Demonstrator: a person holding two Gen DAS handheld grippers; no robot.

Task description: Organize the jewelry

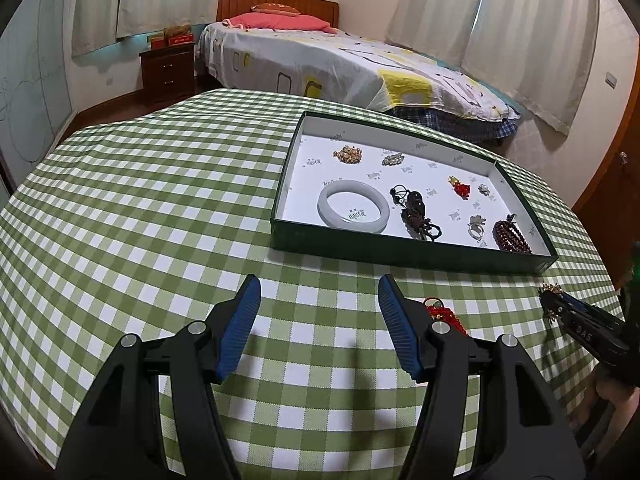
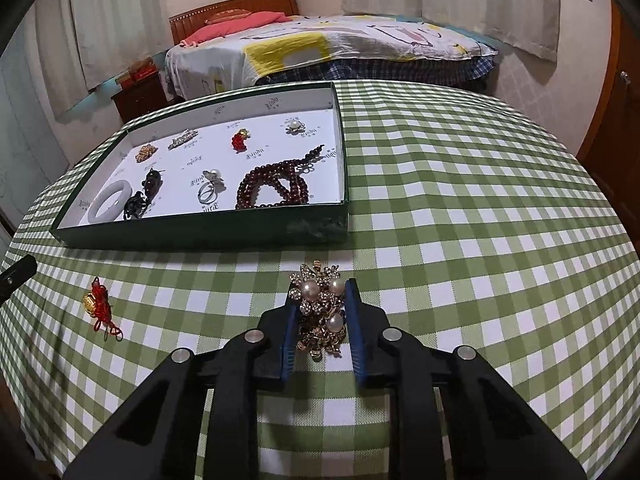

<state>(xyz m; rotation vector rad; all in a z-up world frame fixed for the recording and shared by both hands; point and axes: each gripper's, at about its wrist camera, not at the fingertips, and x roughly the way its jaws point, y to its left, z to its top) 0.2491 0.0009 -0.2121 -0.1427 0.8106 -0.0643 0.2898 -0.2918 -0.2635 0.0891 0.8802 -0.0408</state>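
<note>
The right gripper (image 2: 321,316) is pinching a gold brooch (image 2: 322,312) set with pearls, the cluster squeezed between its two blue pads just above the green checked tablecloth (image 2: 460,208). Off to that claw's left, lying loose on the cloth, is a red knotted charm (image 2: 100,308) with a gold bead. From the left wrist view the same charm (image 1: 442,312) sits just outside the right finger of the left gripper (image 1: 318,320), partly hidden behind it.

The left gripper hangs over bare cloth with its fingers spread wide and nothing between them. To its far right the right gripper (image 1: 554,304) comes into view from the side with the brooch at its tip.

Straight ahead of both claws, a little beyond the fingertips, stands the shallow green tray (image 2: 200,234) with a white lining. Nearest inside it, left to right as the right claw sees it, are a white jade bangle (image 2: 110,200), a dark corded pendant (image 2: 142,196), a silver ring (image 2: 208,192) and a coil of dark red beads (image 2: 276,186). Farther back lie a gold ornament (image 2: 145,152), a silver brooch (image 2: 182,139), a small red tassel charm (image 2: 240,140) and a pearl flower pin (image 2: 295,125).

Beyond the table stands a bed (image 2: 320,48) with a patterned cover.
</note>
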